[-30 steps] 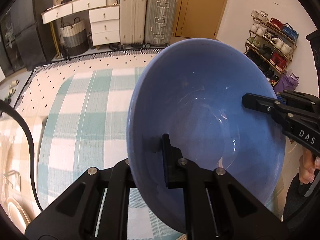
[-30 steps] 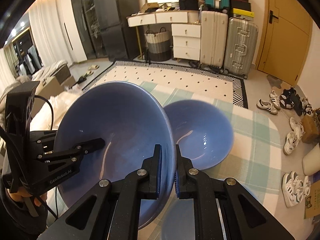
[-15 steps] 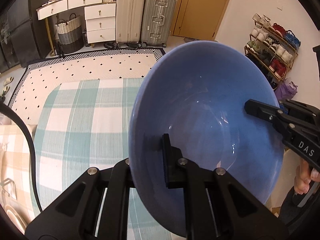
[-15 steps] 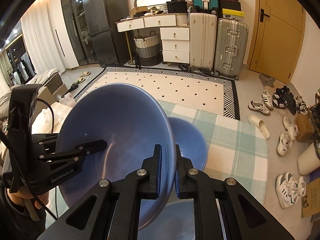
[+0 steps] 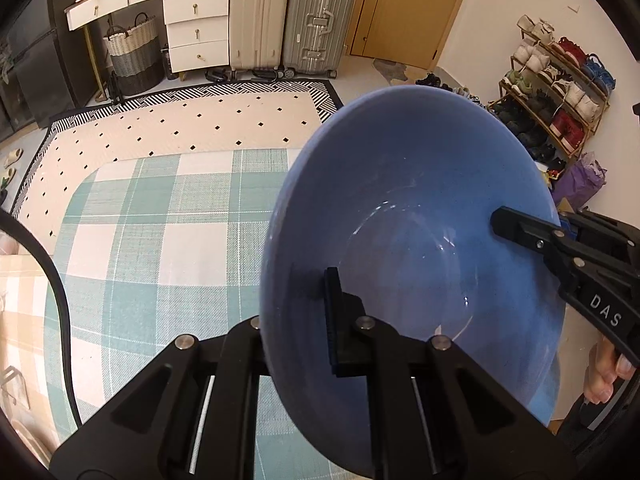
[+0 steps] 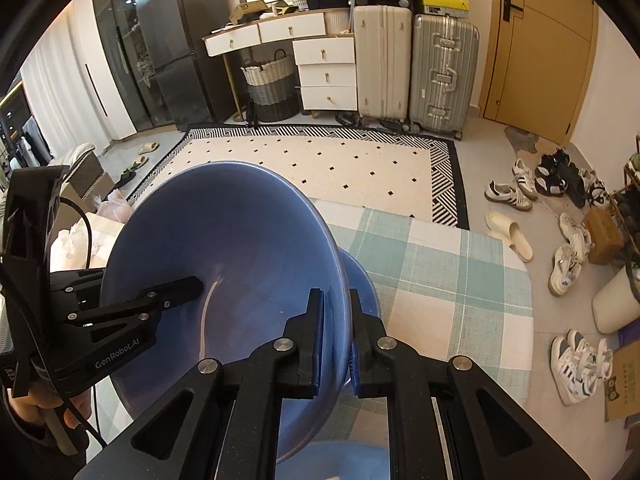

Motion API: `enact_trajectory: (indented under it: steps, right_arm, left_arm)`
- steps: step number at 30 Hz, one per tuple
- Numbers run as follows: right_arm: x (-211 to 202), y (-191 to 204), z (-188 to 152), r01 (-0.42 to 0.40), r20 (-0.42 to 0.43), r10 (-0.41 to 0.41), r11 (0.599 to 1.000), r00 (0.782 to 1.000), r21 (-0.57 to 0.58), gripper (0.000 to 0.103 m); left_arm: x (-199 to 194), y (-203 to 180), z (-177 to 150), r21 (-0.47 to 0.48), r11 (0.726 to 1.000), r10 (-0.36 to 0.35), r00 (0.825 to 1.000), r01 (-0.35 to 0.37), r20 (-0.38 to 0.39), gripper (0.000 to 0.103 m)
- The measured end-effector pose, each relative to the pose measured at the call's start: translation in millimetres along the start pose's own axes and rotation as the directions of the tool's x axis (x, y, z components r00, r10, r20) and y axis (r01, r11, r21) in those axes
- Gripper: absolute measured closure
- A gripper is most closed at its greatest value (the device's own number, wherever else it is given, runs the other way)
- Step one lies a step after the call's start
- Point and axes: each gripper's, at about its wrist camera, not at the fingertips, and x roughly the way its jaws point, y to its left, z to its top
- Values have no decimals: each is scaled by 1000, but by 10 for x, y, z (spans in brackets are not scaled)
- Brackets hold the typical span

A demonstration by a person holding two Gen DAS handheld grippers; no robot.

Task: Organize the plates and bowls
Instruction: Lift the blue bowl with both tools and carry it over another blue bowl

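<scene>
- The big blue bowl is in the air, pinched by both claws at once: the left gripper is clamped tight on the near rim, one finger inside the bowl and one behind it, and the right gripper is clamped the same way on the opposite rim.
- Since a second ago the pair has carried the bowl sideways over the checked tablecloth — in the left view the rug and suitcases have slid across behind it.
- In the right view a second blue bowl, earlier in plain sight on the cloth, is now mostly hidden behind the carried one; a third blue rim shows at the bottom edge.
- My reading — the bowl is being brought over the others to nest it, with lowering and letting go not yet done.
</scene>
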Motion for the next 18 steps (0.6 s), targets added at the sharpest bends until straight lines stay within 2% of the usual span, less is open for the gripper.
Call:
enact_trajectory:
  steps: [6,18]
  right_arm:
    - [193,-105,-19,9,-28,-9,1000,1000,7,93]
    - [446,-183,-68,29,-67,-28,1000,997,8,92]
  left_arm:
    - [333,-19,83,5,1000,2,1000,-2,-21,95]
    - [743,122,-6,23,999,24,998,-22,-52,94]
